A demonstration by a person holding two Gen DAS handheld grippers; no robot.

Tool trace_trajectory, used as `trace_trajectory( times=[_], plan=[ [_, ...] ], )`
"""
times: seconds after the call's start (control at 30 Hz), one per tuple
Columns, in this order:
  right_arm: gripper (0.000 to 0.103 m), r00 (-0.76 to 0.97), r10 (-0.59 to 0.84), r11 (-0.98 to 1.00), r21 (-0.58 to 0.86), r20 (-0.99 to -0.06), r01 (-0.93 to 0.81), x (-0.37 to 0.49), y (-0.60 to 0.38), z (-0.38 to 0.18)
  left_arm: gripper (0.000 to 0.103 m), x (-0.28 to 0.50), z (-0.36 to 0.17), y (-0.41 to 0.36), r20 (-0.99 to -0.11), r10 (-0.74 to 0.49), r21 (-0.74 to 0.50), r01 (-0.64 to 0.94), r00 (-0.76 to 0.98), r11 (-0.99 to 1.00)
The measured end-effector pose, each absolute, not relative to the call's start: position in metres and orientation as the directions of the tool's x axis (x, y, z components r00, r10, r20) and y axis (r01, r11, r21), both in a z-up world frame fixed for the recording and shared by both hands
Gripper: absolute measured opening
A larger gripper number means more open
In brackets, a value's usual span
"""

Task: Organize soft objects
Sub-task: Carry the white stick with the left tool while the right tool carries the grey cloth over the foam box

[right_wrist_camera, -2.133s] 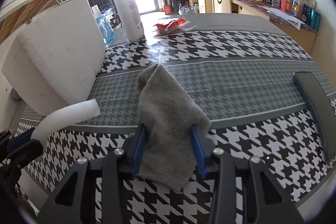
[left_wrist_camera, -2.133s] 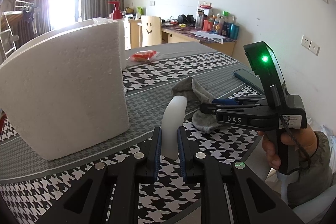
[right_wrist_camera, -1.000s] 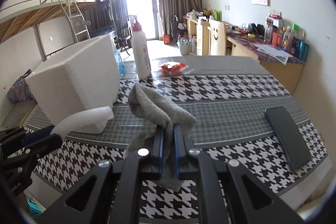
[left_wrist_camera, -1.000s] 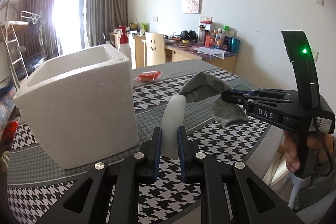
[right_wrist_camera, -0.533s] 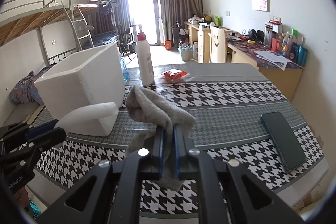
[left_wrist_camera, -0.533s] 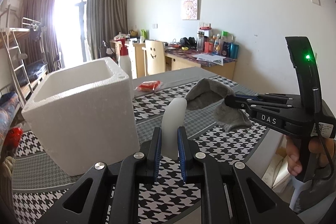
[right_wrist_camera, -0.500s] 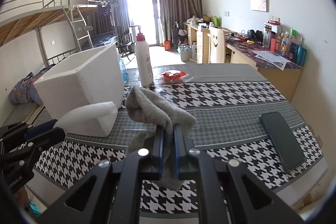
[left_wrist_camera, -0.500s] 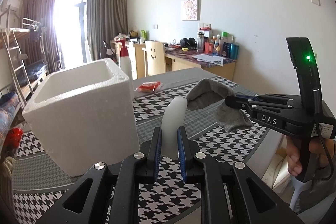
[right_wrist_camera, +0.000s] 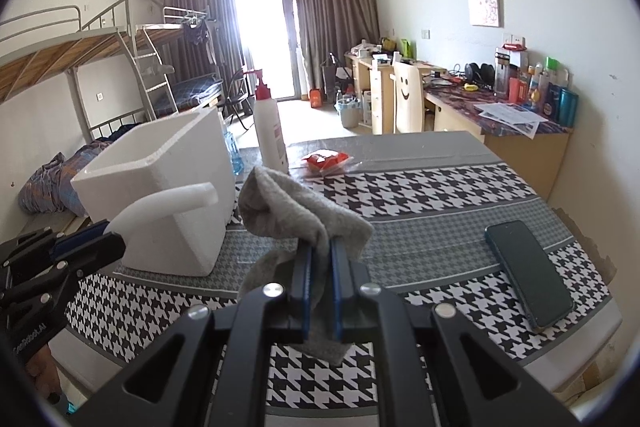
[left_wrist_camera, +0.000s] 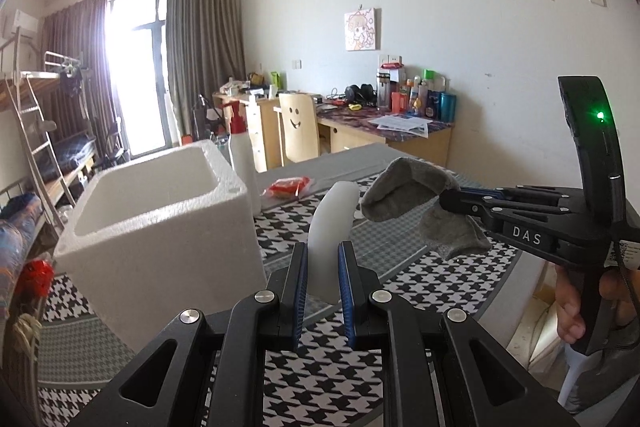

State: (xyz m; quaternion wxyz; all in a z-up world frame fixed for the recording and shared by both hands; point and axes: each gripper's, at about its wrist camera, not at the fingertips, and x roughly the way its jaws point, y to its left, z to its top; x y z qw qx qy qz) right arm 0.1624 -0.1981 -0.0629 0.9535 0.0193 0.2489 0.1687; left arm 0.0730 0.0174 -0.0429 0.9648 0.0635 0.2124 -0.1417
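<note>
L gripper (left_wrist_camera: 323,277) clamped on a curved white foam strip (left_wrist_camera: 331,227); strip sticks up and forward from between the blue pads, held in the air above the table w/ black-and-white houndstooth cloth (left_wrist_camera: 404,275). From the R cam the same strip (right_wrist_camera: 168,201) shows in front of the box wall.

R gripper (right_wrist_camera: 320,277) closed tight on a crumpled grey knit sock (right_wrist_camera: 296,215); sock bunches above the pads and a flap hangs below them, clear of the table. In L cam the R gripper (left_wrist_camera: 452,201) sits to the right of the strip, sock (left_wrist_camera: 408,193) drooping off its tip, apart from the strip.

Open-top white styrofoam box (left_wrist_camera: 160,223) stands on the table left of both grippers; what I can see of the inside looks bare.

Other stuff on the table: white pump bottle w/ red top (right_wrist_camera: 270,125) behind the box, red snack packet (right_wrist_camera: 326,159) beside it, dark smartphone (right_wrist_camera: 528,273) flat near the right edge.
</note>
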Motion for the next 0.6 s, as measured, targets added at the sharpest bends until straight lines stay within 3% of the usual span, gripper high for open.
trace_trajectory(
  times=[0.6],
  plan=[
    [0.011, 0.842, 0.340, 0.940, 0.139, -0.418, -0.311, 0.171, -0.207, -0.041, 0.016, 0.088, -0.018, 0.014, -0.360, -0.220, 0.082, 0.265, 0.907, 0.961]
  ],
)
